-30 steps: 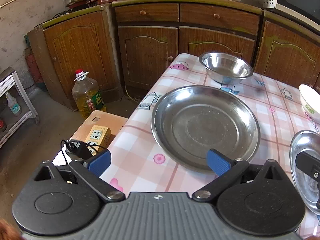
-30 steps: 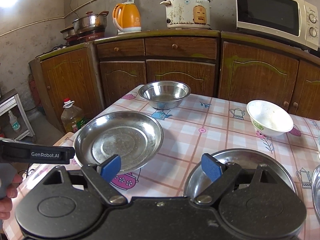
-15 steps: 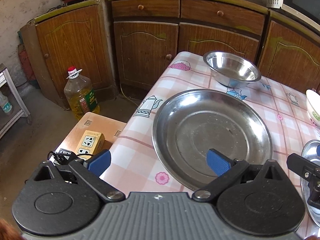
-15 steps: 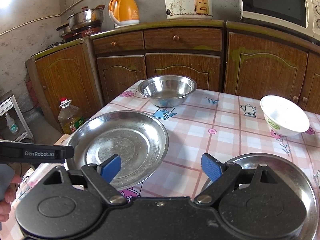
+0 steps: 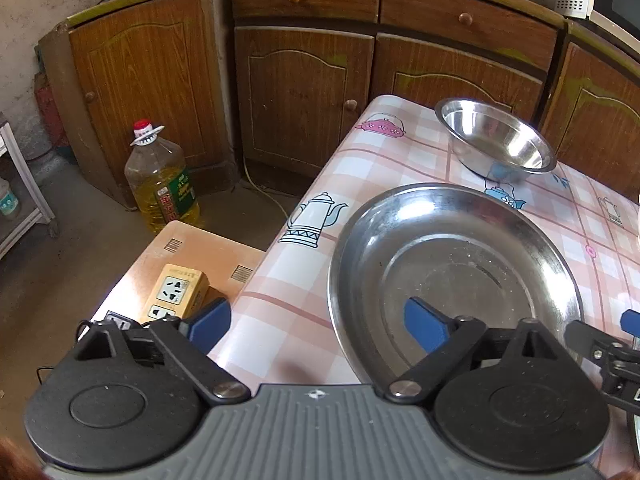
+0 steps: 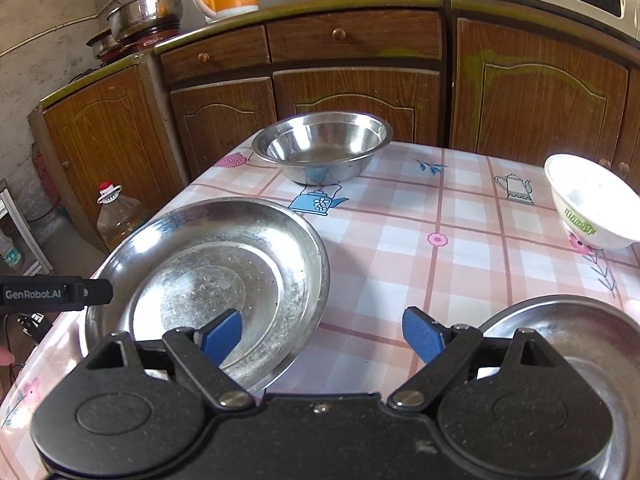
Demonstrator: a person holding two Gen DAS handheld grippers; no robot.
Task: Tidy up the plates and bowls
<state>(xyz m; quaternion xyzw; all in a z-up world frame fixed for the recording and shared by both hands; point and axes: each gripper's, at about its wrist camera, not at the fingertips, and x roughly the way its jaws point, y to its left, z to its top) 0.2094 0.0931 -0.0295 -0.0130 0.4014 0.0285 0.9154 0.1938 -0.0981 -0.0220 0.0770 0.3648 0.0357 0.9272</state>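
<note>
Table (image 6: 460, 216) covered in pink-checked oilcloth printed with teapots and flowers, standing before brown wooden cabinets (image 6: 360, 92); large shallow round stainless-steel plate (image 6: 212, 280) at near left of table, close to the left edge; deep stainless-steel bowl (image 6: 324, 148) at far left corner, just beyond the large plate and apart from it; white ceramic bowl with green lettering (image 6: 592, 204) at far right, well apart from the steel bowl; second, smaller stainless-steel plate (image 6: 568, 320) at near right, partly hidden behind gripper body.

Left gripper (image 5: 316, 322), black with blue pads, jaws closing yet wide apart; left pad off the table edge, right pad over the large plate's near basin, near-left rim between them, no pad seen pressing on it.

Right gripper (image 6: 320, 334), same make, jaws spread wide, nothing gripped; left pad over the large plate's near right part, right pad beside the smaller plate's left rim, bare cloth between.

Floor at left: clear plastic bottle of yellow oil with red cap (image 5: 162, 184); low wooden stool bearing yellow socket block (image 5: 180, 288).
</note>
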